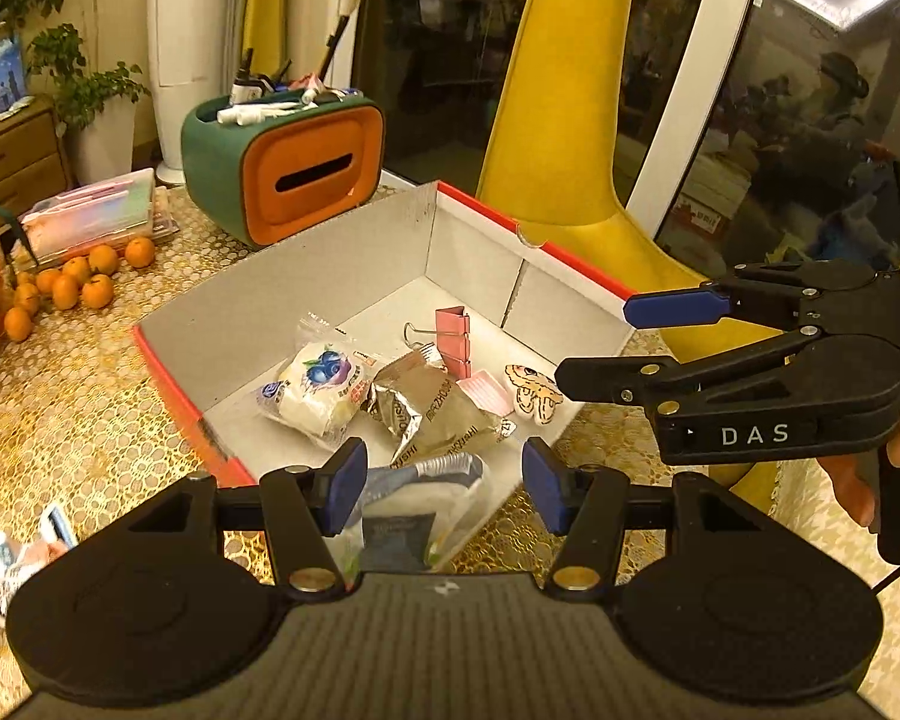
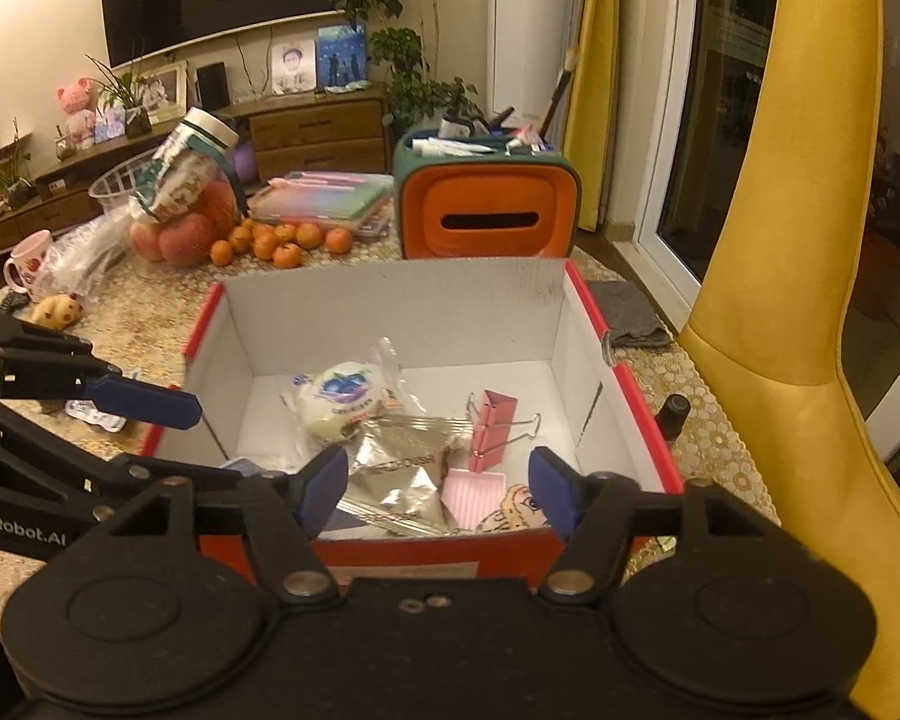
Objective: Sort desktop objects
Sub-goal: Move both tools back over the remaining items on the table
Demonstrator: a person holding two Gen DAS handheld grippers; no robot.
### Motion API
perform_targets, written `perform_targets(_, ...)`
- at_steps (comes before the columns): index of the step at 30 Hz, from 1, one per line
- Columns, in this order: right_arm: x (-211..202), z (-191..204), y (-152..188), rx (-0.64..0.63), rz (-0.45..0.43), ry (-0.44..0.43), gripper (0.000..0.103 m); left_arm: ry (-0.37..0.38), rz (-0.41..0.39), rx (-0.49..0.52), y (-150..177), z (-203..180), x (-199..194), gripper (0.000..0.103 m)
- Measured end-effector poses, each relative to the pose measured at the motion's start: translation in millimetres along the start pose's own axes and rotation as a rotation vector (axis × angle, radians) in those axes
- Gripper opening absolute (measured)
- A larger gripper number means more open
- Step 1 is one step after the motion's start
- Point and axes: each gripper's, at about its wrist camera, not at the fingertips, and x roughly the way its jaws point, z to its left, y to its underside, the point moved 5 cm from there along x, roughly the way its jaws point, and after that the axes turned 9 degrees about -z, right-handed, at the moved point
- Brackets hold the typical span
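While both tools hang over the red-edged white cardboard box, the next pick lies left of it: a small blue-and-white packet on the gold-patterned counter. Above the box's left rim, the left hand-held gripper stands part open and empty. Above its near wall, the right hand-held gripper gapes wider, also empty. Lift clear of the walls before reaching out.
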Motion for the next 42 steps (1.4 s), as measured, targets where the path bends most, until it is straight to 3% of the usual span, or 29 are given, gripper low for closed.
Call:
perform_targets(8, -24, 17, 6, -0.003, -0.031, 0.004, 0.075, -0.018, -0.041, -0.025, 17, -2, -32, 0.066)
perform_targets(12, -40, 25, 8, 0.011, -0.062, 0.012, 0.079, -0.025, -0.063, -0.041, 27, -3, -48, 0.077)
perform_targets(22, -68, 56, 16, 0.010, -0.098, 0.000, 0.083, -0.049, -0.115, -0.055, 45, 9, -89, 0.086)
perform_targets(26, -76, 73, 19, 0.010, -0.108, -0.015, 0.084, -0.080, -0.141, -0.069, 50, 21, -105, 0.103)
perform_targets(35, -75, 115, 30, -0.022, -0.108, -0.022, 0.084, -0.151, -0.191, -0.051, 69, 49, -135, 0.103)
perform_targets(42, -69, 143, 34, -0.031, -0.114, -0.041, 0.084, -0.147, -0.201, -0.113, 78, 81, -151, 0.103)
